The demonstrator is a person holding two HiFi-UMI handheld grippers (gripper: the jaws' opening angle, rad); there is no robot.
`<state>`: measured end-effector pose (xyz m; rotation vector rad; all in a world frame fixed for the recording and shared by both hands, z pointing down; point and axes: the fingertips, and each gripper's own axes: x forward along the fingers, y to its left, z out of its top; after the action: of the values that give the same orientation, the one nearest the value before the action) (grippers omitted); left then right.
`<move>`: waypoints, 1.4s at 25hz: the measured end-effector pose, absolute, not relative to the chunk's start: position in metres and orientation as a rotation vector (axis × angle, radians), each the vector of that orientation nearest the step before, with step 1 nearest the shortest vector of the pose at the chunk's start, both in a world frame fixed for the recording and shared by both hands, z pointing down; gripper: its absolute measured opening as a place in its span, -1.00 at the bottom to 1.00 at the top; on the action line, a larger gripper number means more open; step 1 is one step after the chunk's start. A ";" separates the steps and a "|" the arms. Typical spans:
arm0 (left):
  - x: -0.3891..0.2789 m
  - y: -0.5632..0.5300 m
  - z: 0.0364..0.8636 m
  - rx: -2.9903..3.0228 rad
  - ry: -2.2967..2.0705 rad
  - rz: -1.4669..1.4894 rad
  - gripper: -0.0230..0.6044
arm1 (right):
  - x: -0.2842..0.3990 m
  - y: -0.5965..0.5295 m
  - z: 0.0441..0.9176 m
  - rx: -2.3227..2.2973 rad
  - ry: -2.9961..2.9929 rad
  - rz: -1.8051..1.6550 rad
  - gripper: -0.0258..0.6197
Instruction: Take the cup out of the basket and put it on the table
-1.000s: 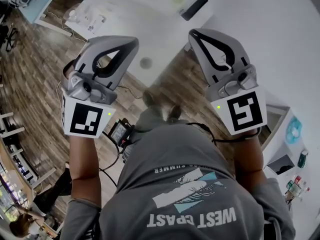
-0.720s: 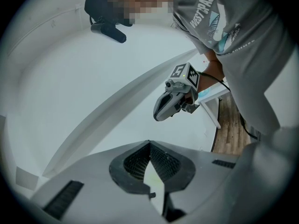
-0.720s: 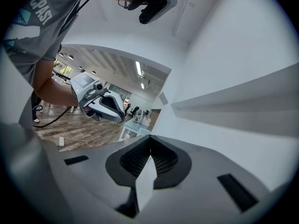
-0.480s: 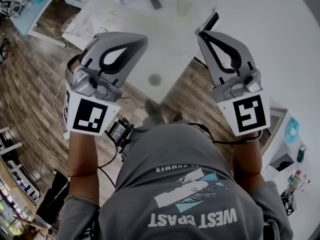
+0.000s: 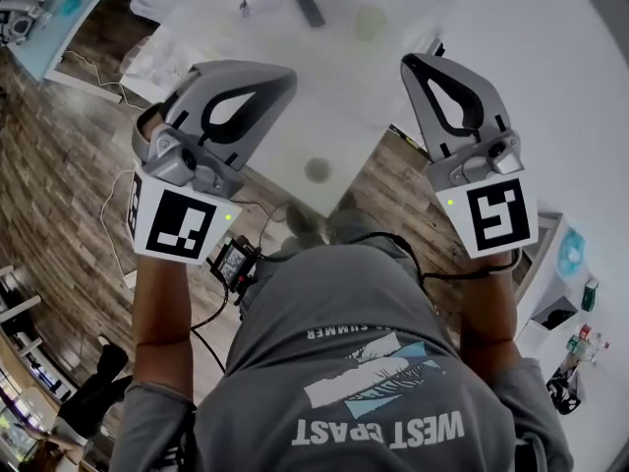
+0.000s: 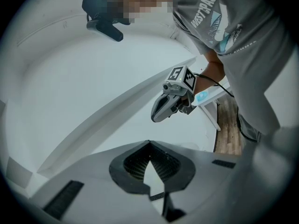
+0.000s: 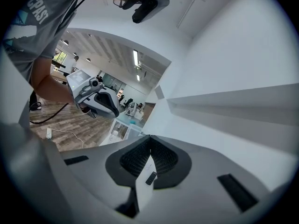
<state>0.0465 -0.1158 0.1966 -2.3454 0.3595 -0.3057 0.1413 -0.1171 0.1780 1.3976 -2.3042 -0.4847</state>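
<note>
Viewpoint: from above, looking down over a person's shoulders and grey printed shirt, both arms raised forward.
Left gripper: held in the left hand, above the near left edge of the counter; jaws closed, tips meeting, nothing between them, as its own view shows.
Right gripper: held in the right hand, level with the left one and well apart from it, above the counter's near right edge; jaws likewise closed tip to tip on nothing.
Marker cubes: black-and-white squares on the near end of each gripper, left and right, each beside a small green light.
Counter: white, its near corner pointing toward the person, between the two grippers.
Cup: probably the pale, translucent round shape on the far part of the counter; too small to be sure; well apart from both grippers.
Dark bar-shaped thing: flat on the counter, just left of that pale shape.
Grey round spot: on the counter near its near corner; nature unclear.
Floor: brown wood planks, left of and below the counter.
Cross views: right gripper seen from the left one against white surfaces; left gripper seen from the right one above the plank floor.
</note>
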 end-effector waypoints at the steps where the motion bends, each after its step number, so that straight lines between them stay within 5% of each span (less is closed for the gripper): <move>1: 0.046 -0.121 0.200 -2.346 0.362 -0.308 -0.90 | 0.142 -0.124 0.181 1.395 -2.303 -0.483 -0.88; 35: 0.052 -0.203 0.213 -2.399 0.557 -0.419 -0.90 | 0.217 -0.333 0.281 1.237 -2.160 -0.130 -0.78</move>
<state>0.0523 -0.2028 0.2133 -2.3993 0.5572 -0.4185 0.2171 -0.3326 0.2811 1.2371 -2.1603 -0.1304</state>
